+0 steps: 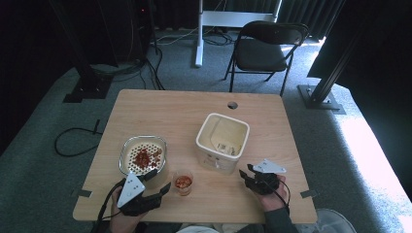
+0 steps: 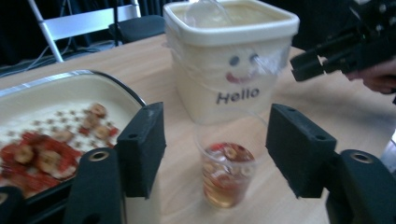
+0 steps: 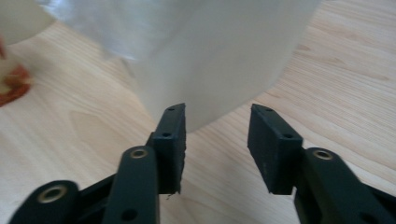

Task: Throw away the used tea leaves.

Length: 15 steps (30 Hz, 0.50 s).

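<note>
Clear plastic cup point(image 2: 228, 173) of amber liquid and red fruit slices.

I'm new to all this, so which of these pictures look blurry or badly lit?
High view: sunlight glares on the carpet at right, and the back of the room is dark. Left gripper view: the tray of red pieces is blurred. Right gripper view: the white tub is so close it is a soft, featureless blur.

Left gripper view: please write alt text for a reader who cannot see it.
The left gripper, jaws open, frames a clear plastic cup of amber liquid and red fruit pieces on a wooden table. Behind stands a cream tub with a smiley face and "Hello"; a tray of fruit sits left, the right gripper upper right.
</note>
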### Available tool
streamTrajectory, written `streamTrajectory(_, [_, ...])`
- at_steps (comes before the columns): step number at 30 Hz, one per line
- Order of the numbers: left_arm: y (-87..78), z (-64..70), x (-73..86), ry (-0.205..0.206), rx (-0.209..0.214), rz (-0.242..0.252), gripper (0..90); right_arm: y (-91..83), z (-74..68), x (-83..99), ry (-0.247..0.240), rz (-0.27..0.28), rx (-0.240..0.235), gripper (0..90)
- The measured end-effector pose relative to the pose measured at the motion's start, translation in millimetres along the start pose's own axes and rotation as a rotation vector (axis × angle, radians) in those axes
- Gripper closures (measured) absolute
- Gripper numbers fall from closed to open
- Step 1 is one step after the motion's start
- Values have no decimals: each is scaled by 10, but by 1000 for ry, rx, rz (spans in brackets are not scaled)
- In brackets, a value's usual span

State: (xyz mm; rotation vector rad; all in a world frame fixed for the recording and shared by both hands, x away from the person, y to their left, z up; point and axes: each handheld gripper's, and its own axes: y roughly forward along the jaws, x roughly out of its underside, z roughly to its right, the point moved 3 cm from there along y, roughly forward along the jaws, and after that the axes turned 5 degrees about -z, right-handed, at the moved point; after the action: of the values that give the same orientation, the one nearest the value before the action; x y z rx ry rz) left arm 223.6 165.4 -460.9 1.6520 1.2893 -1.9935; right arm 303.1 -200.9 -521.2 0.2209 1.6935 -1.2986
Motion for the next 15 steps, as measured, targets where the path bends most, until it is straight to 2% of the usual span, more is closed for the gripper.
streamTrajectory(3, [67,44,103,21,2,-22,421,-4,-66,6,-15,-4,-20,655])
streamTrajectory(6, [132,60,201,17,12,-32,427,13,-130,15,-37,-11,-43,699])
streamTrajectory(10, [184,94,289,34,26,-40,422,33,-223,5,-64,-13,-72,725])
streamTrajectory(15, [246,54,362,18,35,-46,406,102,-358,-11,-99,-23,-111,725])
